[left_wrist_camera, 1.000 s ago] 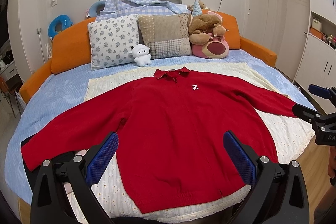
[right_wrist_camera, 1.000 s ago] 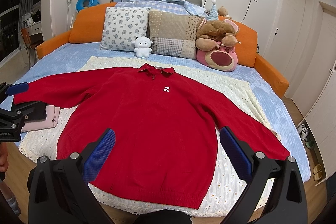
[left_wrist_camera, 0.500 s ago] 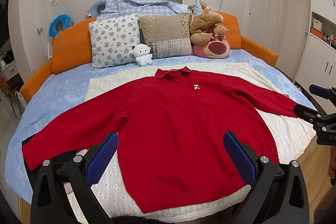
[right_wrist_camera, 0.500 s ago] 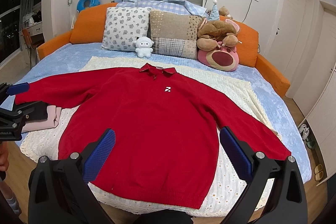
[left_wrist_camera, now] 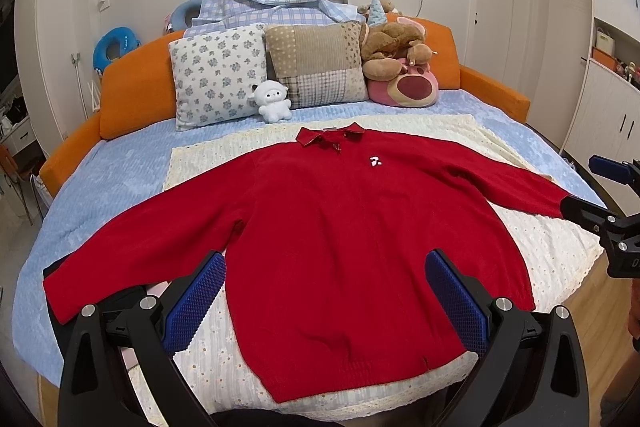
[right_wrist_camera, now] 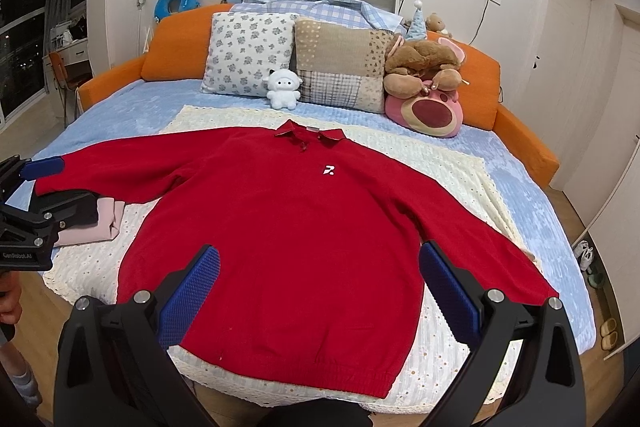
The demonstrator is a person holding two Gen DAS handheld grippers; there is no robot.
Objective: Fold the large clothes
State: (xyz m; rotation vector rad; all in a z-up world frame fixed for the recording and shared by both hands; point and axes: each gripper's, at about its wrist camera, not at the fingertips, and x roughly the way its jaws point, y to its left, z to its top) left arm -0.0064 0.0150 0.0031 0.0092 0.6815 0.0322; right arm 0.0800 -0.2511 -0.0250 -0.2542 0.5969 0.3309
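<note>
A red long-sleeved sweater (left_wrist_camera: 340,239) with a collar and a small white chest logo lies flat, front up, on a cream blanket (left_wrist_camera: 552,247). Both sleeves are spread out to the sides. My left gripper (left_wrist_camera: 326,291) hovers open above the hem on the left side, with nothing between its blue pads. My right gripper (right_wrist_camera: 320,283) hovers open over the hem on the right side, also empty. In the right wrist view the left gripper (right_wrist_camera: 40,183) shows near the left cuff. In the left wrist view the right gripper (left_wrist_camera: 596,191) shows near the right cuff.
The blanket covers a blue bed (right_wrist_camera: 120,107) with an orange surround. Two pillows (left_wrist_camera: 218,75), a white plush (left_wrist_camera: 274,101) and larger plush toys (right_wrist_camera: 428,95) line the head end. Folded pink and black clothes (right_wrist_camera: 100,223) sit under the left sleeve. Wooden floor and shoes (right_wrist_camera: 584,251) are on the right.
Both grippers stay open above the hem. The right wrist view has drifted very slightly, and the sweater lies as before.
</note>
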